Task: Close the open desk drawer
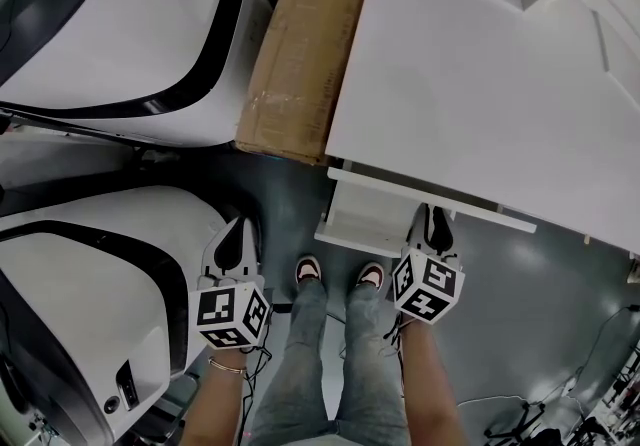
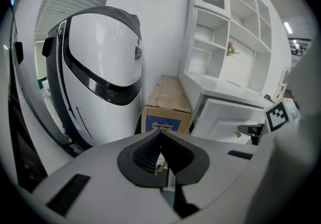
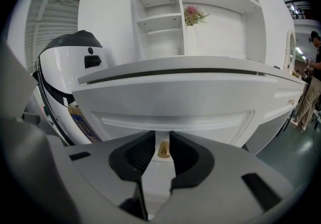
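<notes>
Right gripper view: right gripper (image 3: 160,141) apart around drawer knob (image 3: 163,149), left gripper (image 2: 160,135) together.

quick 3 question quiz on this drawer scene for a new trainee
1. True or false: the drawer is pushed fully shut.
2. What stands between the jaws of the right gripper? A) a gold knob B) a pen C) nothing
3. Fill in: the cardboard box lies between the white machine and the ____.
Key: 1 false; 2 A; 3 desk.
</notes>
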